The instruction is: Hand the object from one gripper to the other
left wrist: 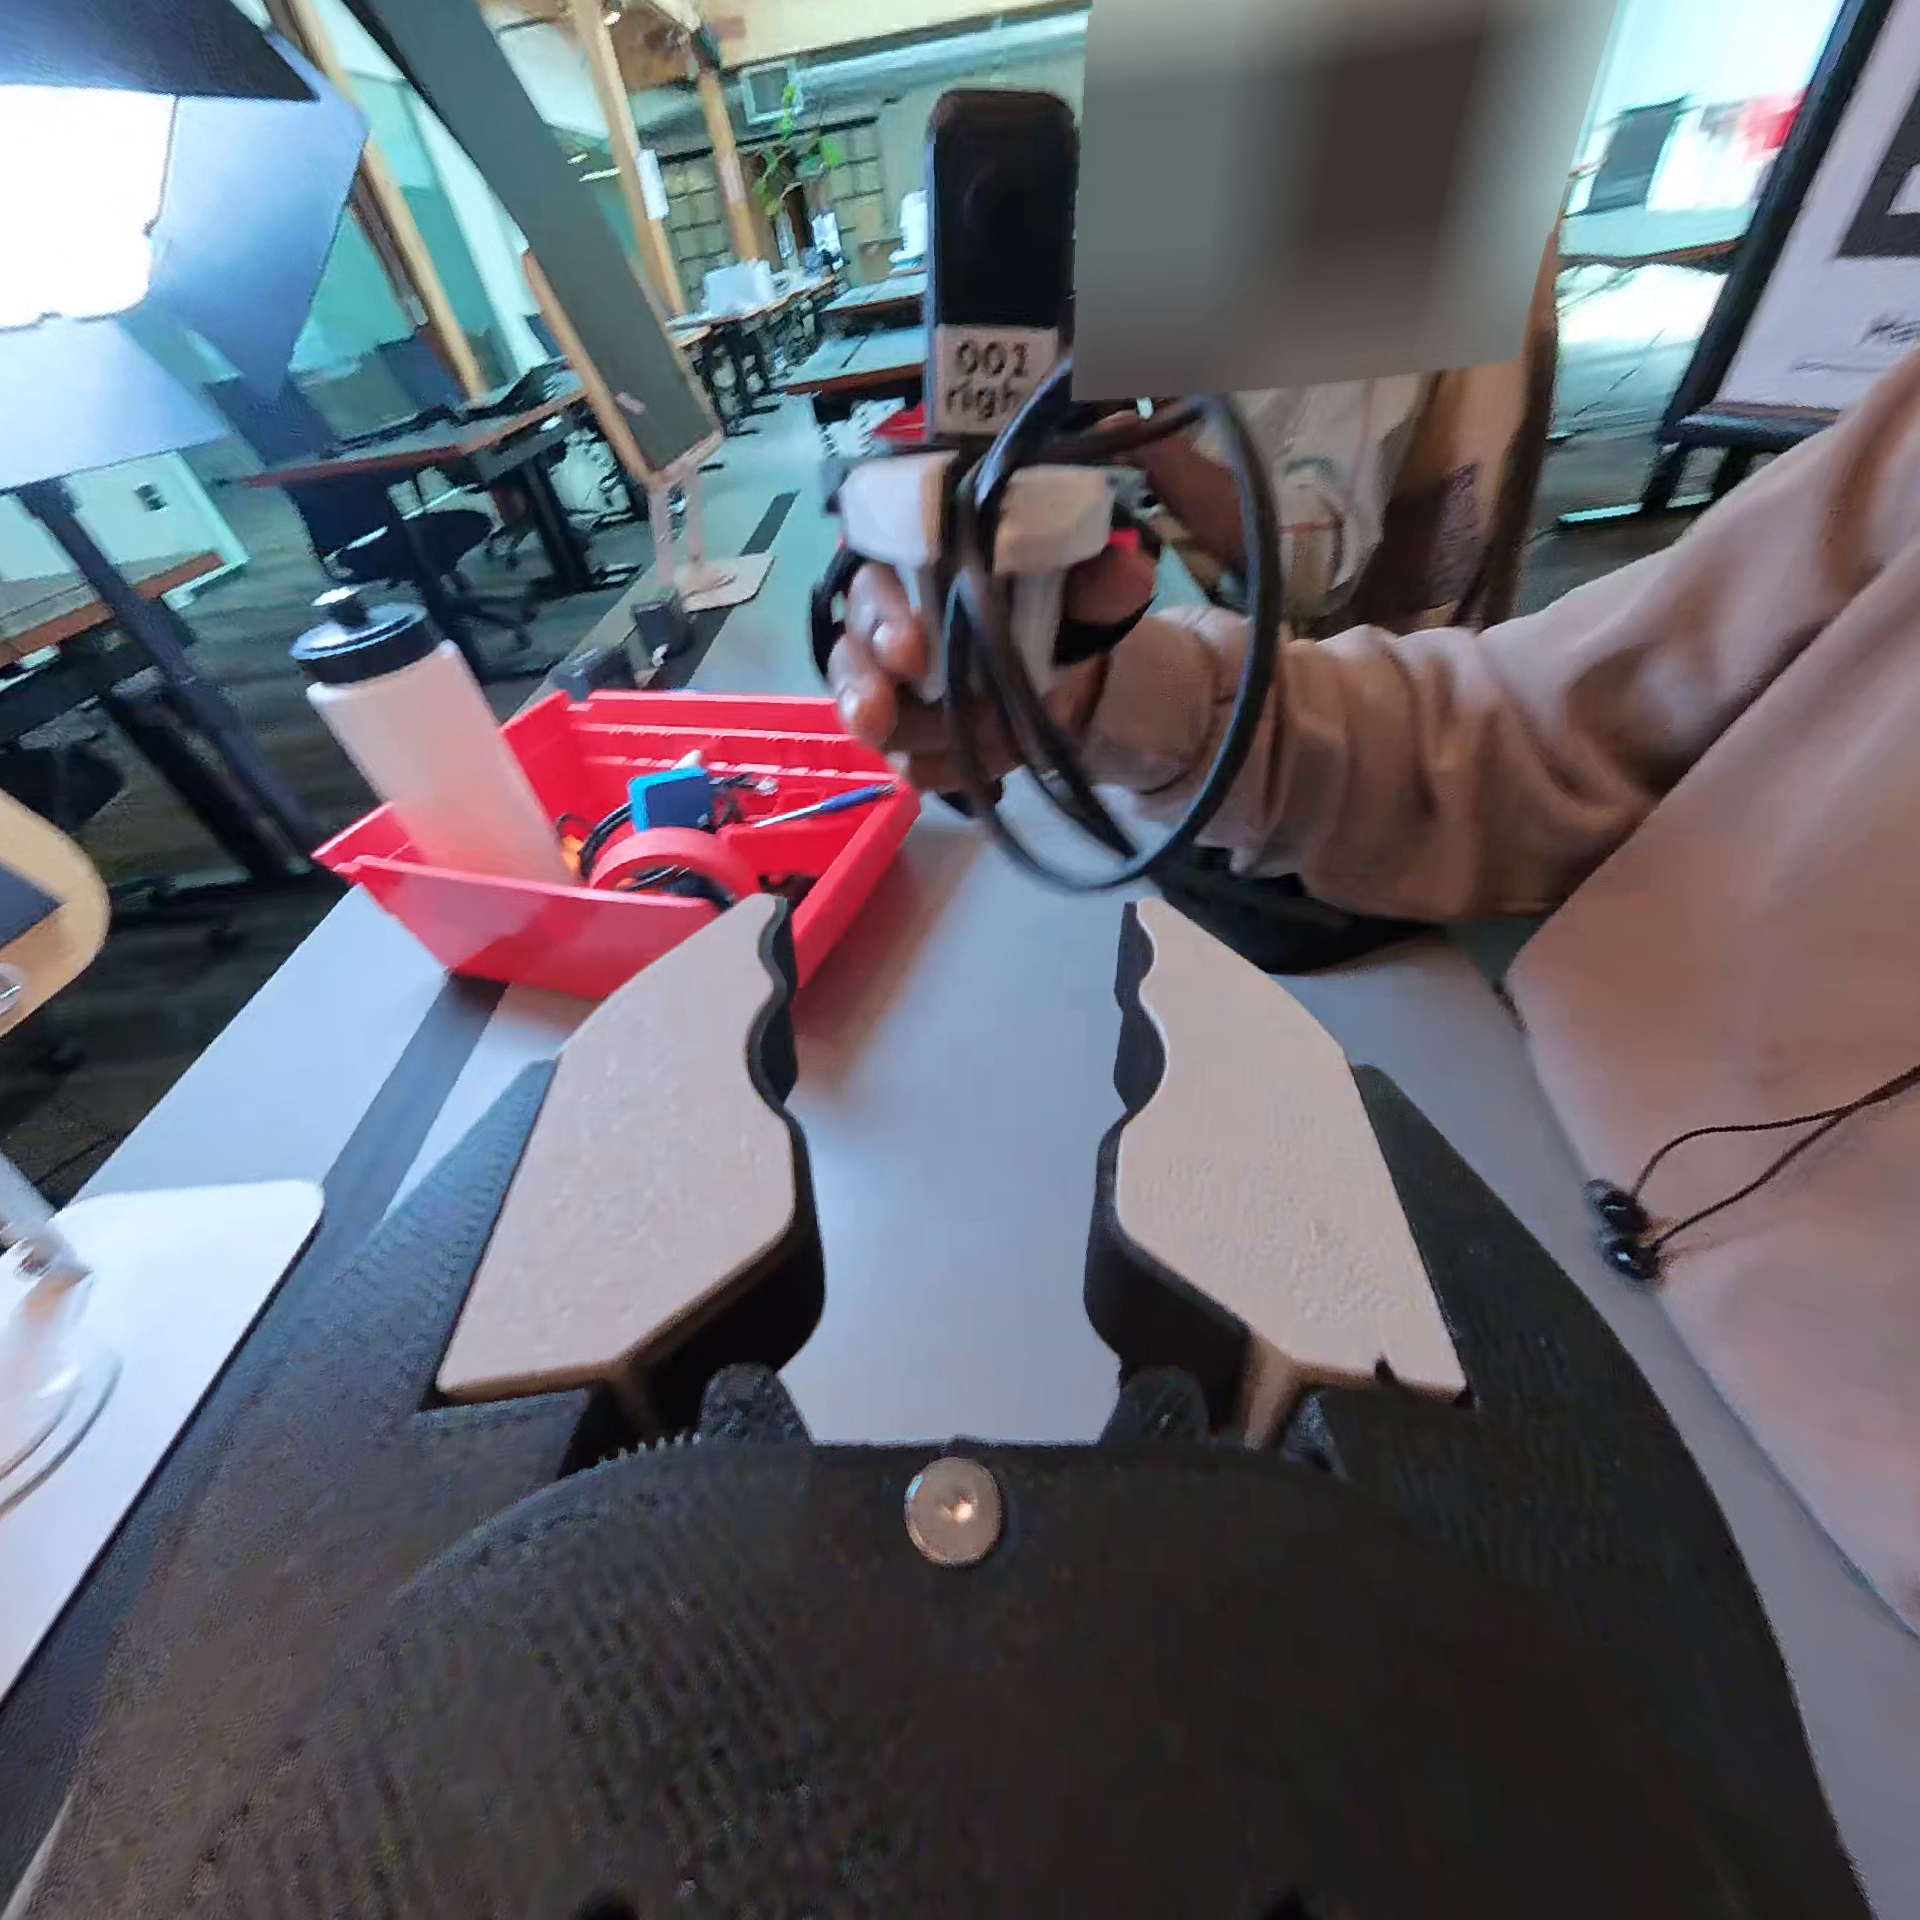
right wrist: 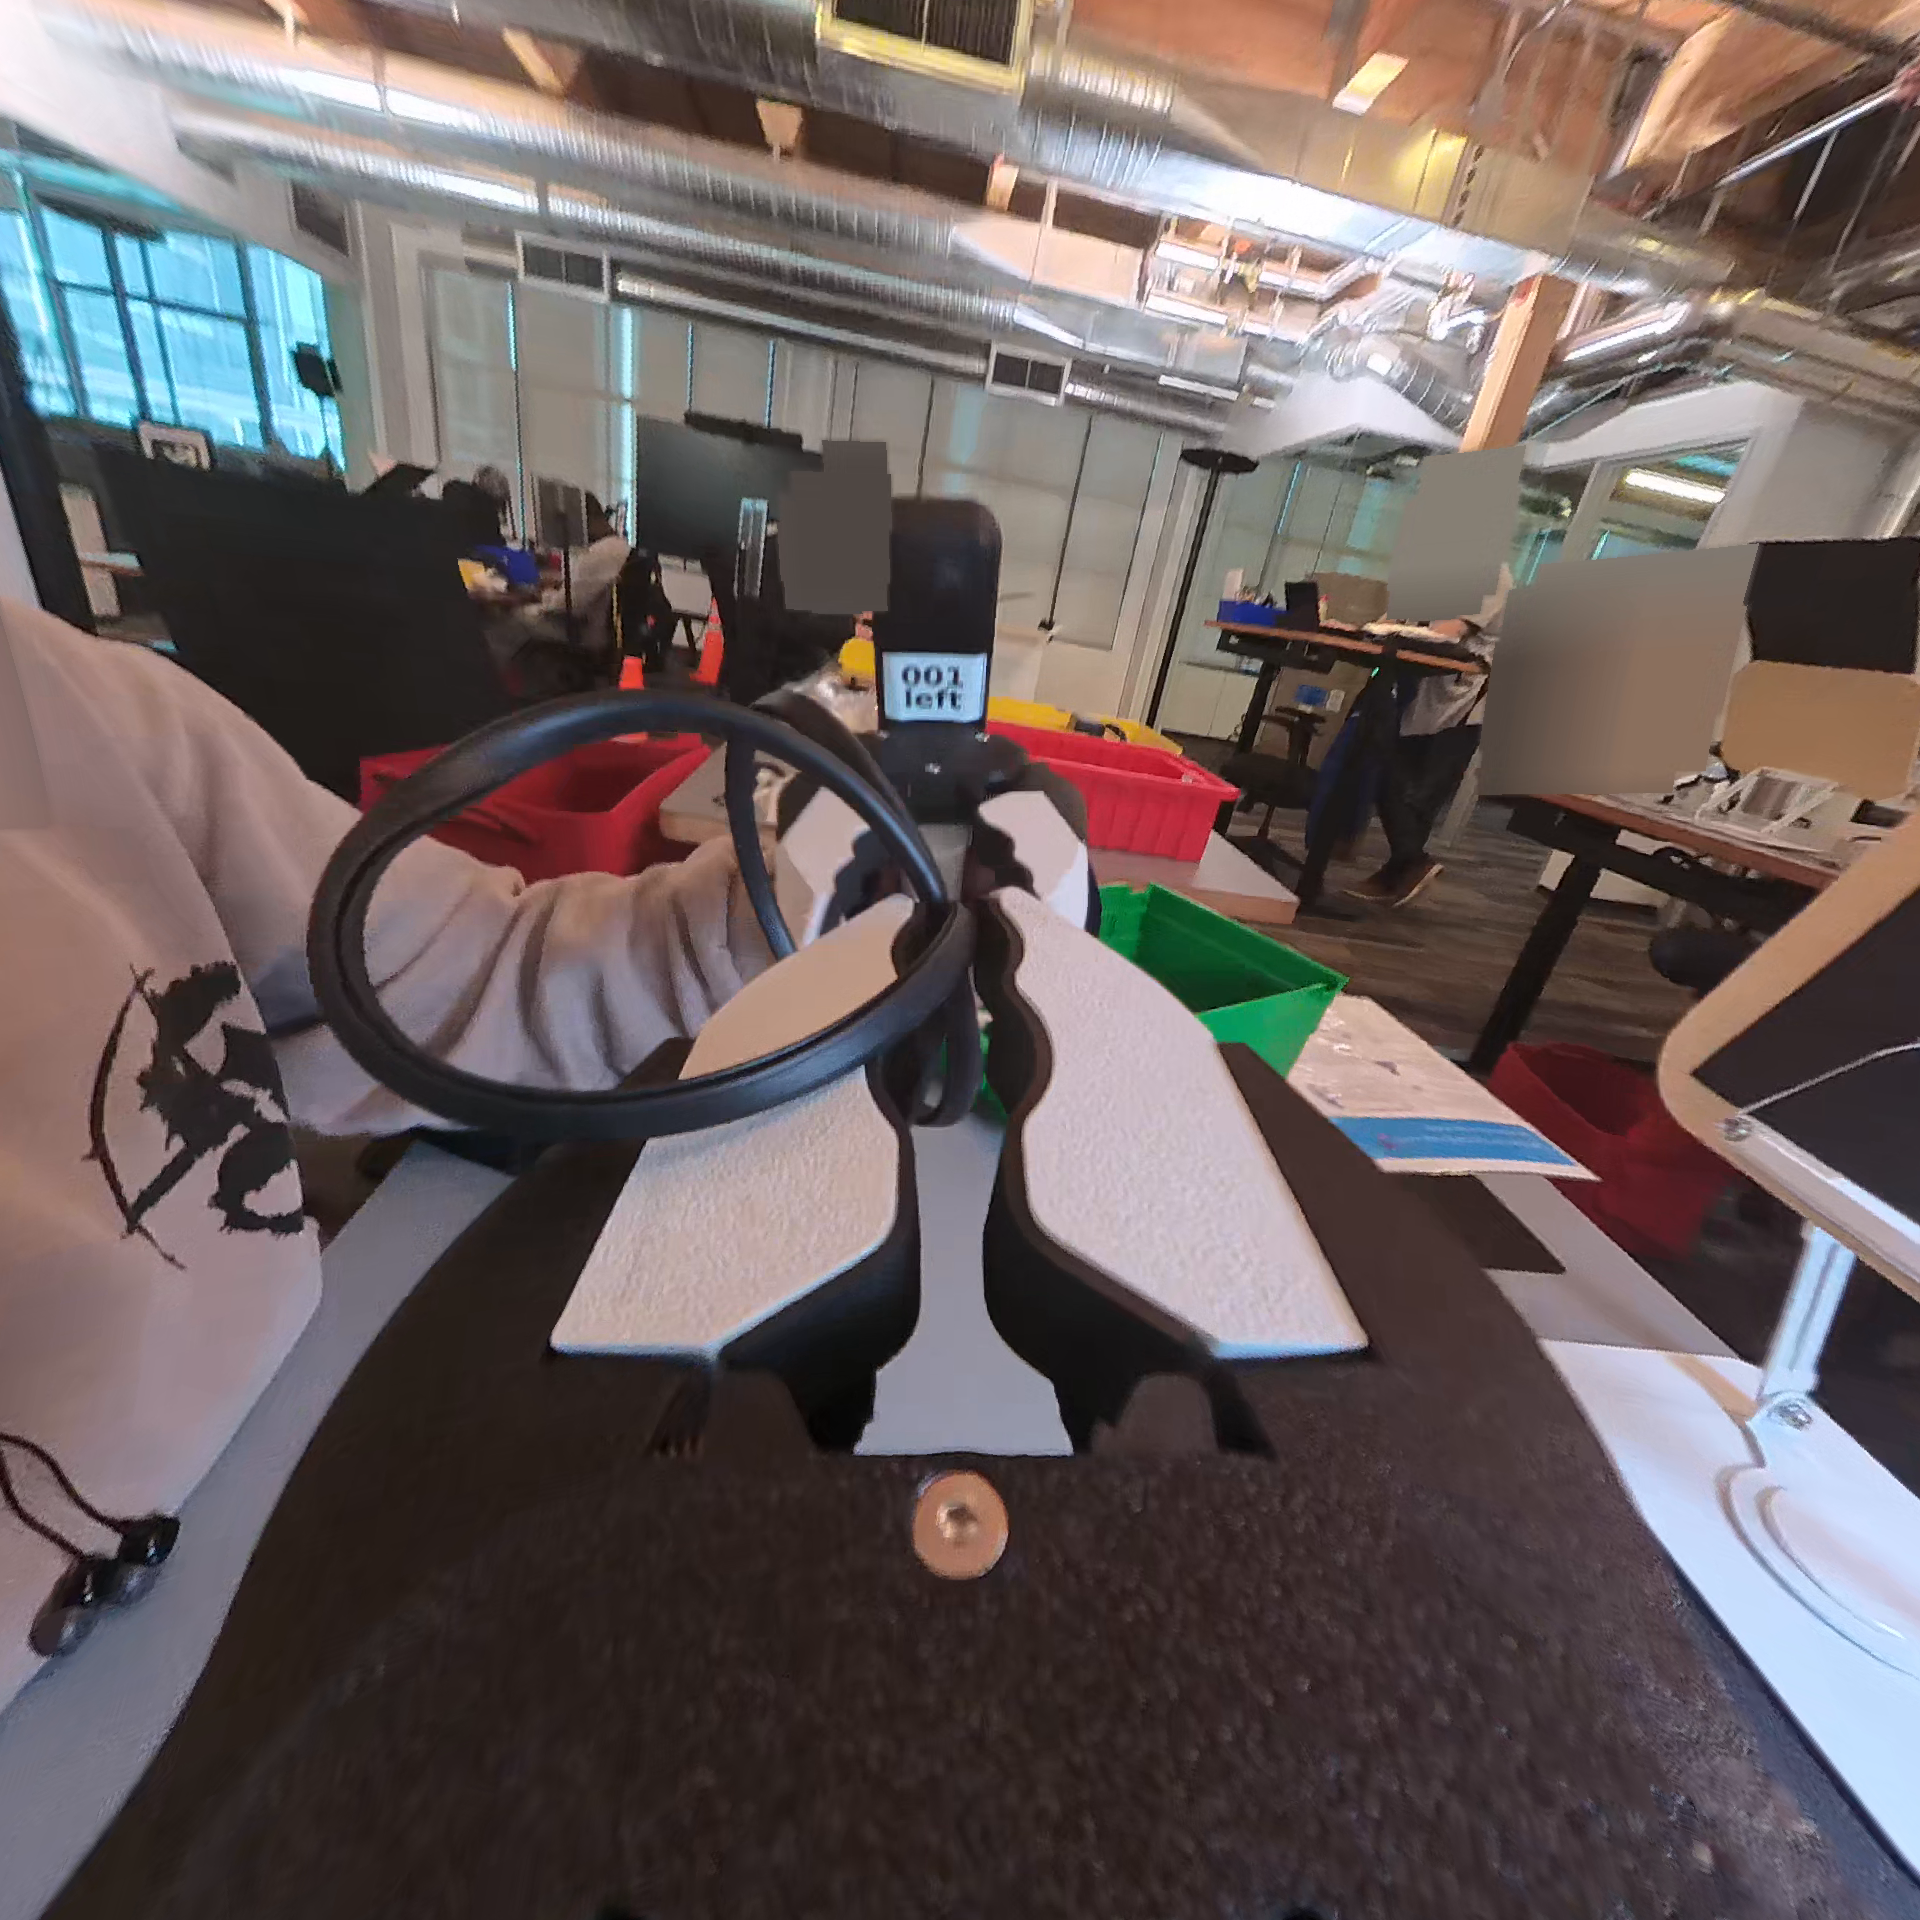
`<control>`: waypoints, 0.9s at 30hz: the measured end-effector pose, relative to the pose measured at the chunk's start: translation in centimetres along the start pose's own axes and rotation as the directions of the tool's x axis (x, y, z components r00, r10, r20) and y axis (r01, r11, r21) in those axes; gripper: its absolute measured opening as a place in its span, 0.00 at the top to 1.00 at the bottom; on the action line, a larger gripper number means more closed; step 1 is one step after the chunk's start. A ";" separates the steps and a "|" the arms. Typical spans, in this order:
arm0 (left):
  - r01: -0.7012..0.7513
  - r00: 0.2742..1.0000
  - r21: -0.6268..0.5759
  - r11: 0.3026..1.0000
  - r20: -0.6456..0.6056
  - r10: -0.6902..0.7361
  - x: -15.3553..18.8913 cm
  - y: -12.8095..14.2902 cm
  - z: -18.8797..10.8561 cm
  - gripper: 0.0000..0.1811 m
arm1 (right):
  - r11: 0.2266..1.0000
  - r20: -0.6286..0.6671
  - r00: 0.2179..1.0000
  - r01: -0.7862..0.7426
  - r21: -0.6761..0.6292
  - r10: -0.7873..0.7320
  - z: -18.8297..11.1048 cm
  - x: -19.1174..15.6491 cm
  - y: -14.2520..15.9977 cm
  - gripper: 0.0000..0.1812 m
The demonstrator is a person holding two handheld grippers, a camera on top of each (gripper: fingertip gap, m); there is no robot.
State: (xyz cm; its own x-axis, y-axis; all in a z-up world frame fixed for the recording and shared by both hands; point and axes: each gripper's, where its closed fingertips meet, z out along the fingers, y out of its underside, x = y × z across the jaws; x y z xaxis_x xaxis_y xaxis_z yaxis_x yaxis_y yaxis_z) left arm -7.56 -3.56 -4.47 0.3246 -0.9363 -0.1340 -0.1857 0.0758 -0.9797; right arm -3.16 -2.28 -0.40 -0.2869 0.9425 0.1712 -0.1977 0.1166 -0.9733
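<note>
A black cable coil (right wrist: 499, 1091) hangs in loops from my right gripper (right wrist: 961, 920), which is shut on it at one edge of the coil. In the left wrist view the right gripper (left wrist: 975, 540) is held up in a person's hand, facing me, with the cable coil (left wrist: 1252, 665) drooping around it. My left gripper (left wrist: 956, 935) is open and empty, low over the grey table (left wrist: 956, 1195), a short way below and in front of the coil. It also shows in the right wrist view (right wrist: 940, 831), just beyond the coil, jaws apart.
A red tray (left wrist: 582, 940) left of the left gripper holds a white bottle (left wrist: 436, 748), a red tape roll (left wrist: 665, 857) and a blue pen (left wrist: 831, 805). A green bin (right wrist: 1216, 966), red bins (right wrist: 1132, 795), papers (right wrist: 1434, 1112) and a white stand (right wrist: 1808, 1403) lie around the right gripper. There is about 7 cm between the tips of the two grippers.
</note>
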 end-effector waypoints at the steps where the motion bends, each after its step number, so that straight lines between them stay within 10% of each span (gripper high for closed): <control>1: -0.004 0.999 0.007 1.000 -0.037 0.004 0.8 -0.1 0.5 0.65 | 1.000 0.010 1.000 0.002 -0.020 -0.002 0.5 -0.3 0.5 0.96; 16: 0.049 0.964 -0.024 0.998 -0.259 -0.054 4.6 3.2 5.8 0.83 | 0.996 0.234 0.972 -0.007 -0.090 0.028 2.8 -4.8 3.4 0.95; 22: 0.056 0.993 -0.070 0.996 -0.096 -0.062 1.7 3.1 5.4 0.97 | 0.990 0.107 0.994 0.031 -0.137 -0.016 1.7 -2.3 3.1 0.95; 27: -0.014 0.959 -0.258 0.966 0.271 0.086 -4.3 4.7 2.5 0.97 | 0.922 -0.059 0.985 0.133 -0.363 -0.165 -0.2 1.5 6.2 0.90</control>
State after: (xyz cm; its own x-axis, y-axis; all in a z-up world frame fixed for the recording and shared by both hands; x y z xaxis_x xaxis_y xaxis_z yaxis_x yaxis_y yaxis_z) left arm -7.55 1.65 -8.91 0.5462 -0.7985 -0.2532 -0.4229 -0.0019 -0.9062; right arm -4.65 -0.11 -6.21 -0.1945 0.9273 0.3199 0.1198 0.3462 -0.9305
